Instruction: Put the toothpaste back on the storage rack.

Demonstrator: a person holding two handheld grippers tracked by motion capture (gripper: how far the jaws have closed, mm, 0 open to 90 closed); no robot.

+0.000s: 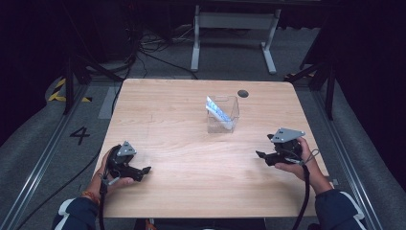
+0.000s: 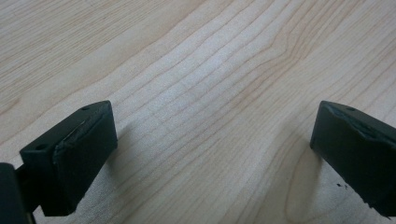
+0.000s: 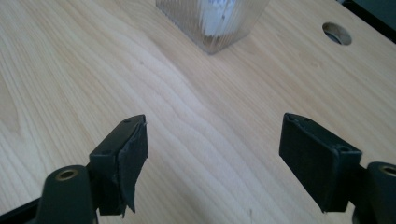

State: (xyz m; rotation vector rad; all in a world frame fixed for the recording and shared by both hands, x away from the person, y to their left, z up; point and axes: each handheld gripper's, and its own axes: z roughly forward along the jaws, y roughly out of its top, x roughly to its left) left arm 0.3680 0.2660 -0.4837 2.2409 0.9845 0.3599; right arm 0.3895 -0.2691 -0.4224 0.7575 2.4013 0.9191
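A big wooden table [image 1: 191, 143] has a small round hole [image 1: 243, 93] near its far edge. A clear plastic box [image 1: 222, 115] stands past the middle, with a white and blue packet [image 1: 218, 112] leaning inside. The left gripper [image 1: 143, 170] and right gripper [image 1: 260, 154] sit low near the front, well apart. Both have jaws wide open, holding nothing.

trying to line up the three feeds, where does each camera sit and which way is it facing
High view: above the person's side, looking forward and down on the table; forearms, left claw and right claw show.
Left gripper view: rides the left claw, facing bare wood between its open jaws.
Right gripper view: rides the right claw, facing the clear container and table hole.
Shared: high and right gripper views both show the container and hole.
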